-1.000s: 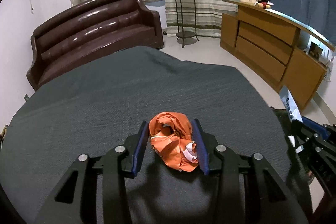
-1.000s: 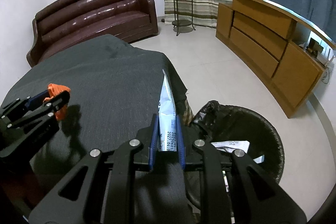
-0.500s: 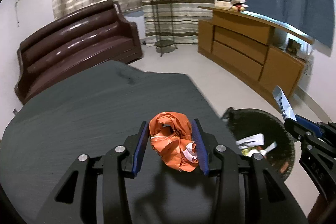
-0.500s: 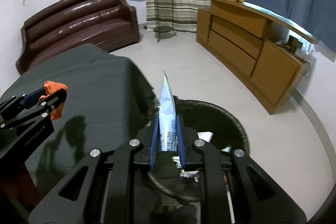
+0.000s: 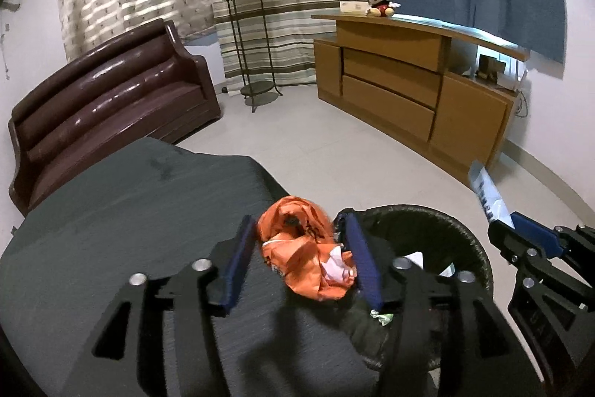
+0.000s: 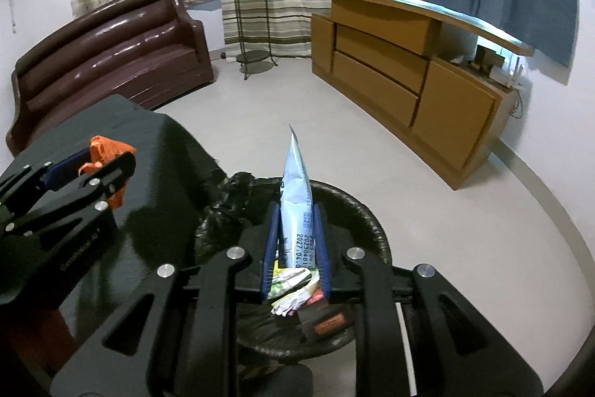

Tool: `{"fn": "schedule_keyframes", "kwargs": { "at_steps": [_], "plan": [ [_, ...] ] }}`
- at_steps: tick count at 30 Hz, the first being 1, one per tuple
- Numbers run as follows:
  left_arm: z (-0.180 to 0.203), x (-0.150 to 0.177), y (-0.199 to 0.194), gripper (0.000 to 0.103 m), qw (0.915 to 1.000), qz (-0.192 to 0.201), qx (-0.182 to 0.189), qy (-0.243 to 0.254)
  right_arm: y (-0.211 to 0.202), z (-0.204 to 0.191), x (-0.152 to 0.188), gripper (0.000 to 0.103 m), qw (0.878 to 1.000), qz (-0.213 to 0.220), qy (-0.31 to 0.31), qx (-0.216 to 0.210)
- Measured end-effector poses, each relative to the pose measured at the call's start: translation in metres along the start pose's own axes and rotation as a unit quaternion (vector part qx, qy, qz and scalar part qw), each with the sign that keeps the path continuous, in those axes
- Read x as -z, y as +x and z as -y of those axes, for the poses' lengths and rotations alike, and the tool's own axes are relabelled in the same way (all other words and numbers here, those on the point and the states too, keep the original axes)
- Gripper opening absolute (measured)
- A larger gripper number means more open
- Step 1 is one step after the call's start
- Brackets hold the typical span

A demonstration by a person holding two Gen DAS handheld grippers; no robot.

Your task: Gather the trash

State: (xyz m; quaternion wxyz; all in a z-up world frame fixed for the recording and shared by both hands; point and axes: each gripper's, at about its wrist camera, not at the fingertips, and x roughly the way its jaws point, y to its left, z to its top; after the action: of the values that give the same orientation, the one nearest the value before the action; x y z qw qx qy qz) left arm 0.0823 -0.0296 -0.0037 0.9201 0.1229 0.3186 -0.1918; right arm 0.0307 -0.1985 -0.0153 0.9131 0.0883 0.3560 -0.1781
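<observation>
My left gripper (image 5: 301, 248) is shut on a crumpled orange wrapper (image 5: 305, 248), held above the right edge of the dark grey table (image 5: 130, 211), next to the bin. My right gripper (image 6: 295, 240) is shut on a flat white-and-blue packet (image 6: 295, 196) that stands upright over the black-lined trash bin (image 6: 364, 211). The bin (image 5: 427, 229) holds several scraps of paper and wrappers. The left gripper with the orange wrapper (image 6: 108, 147) shows at the left of the right wrist view. The right gripper with the packet (image 5: 487, 196) shows at the right of the left wrist view.
A brown leather sofa (image 5: 104, 99) stands behind the table. A wooden sideboard (image 5: 409, 80) with a Mickey Mouse toy (image 5: 379, 0) runs along the right wall. A metal plant stand (image 5: 249, 43) stands by the curtains. Pale tiled floor (image 6: 297, 106) lies around the bin.
Both grippers have moved right, off the table towards the bin. The packet now hangs over the bin opening and the orange wrapper is at the table's right edge.
</observation>
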Motion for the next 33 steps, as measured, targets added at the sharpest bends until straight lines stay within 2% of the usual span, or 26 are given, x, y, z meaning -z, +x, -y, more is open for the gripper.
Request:
{"fn": "schedule_keyframes", "kwargs": {
  "at_steps": [3, 9, 15, 22, 24, 33],
  "plan": [
    [0.005, -0.001, 0.002, 0.063, 1.0, 0.001, -0.001, 0.004, 0.002, 0.003, 0.0, 0.034, 1.0, 0.0, 0.005, 0.004],
    [0.005, 0.002, -0.001, 0.069, 1.0, 0.002, -0.002, 0.002, -0.001, 0.007, -0.001, 0.035, 1.0, 0.006, 0.01, 0.009],
    [0.006, 0.003, -0.008, 0.071, 1.0, 0.006, -0.004, -0.002, -0.01, 0.008, 0.001, 0.041, 1.0, 0.016, 0.016, 0.015],
    [0.0, 0.005, -0.023, 0.072, 0.9999, 0.012, -0.004, -0.011, -0.024, 0.013, 0.002, 0.043, 0.999, 0.028, 0.017, 0.022],
    [-0.002, 0.005, -0.028, 0.073, 0.9998, 0.014, -0.004, -0.017, -0.028, 0.015, 0.004, 0.05, 0.999, 0.033, 0.017, 0.024],
    [-0.012, 0.012, -0.049, 0.075, 0.9992, 0.024, -0.01, -0.031, -0.052, 0.012, 0.01, 0.052, 0.998, 0.05, 0.006, 0.026]
  ]
}}
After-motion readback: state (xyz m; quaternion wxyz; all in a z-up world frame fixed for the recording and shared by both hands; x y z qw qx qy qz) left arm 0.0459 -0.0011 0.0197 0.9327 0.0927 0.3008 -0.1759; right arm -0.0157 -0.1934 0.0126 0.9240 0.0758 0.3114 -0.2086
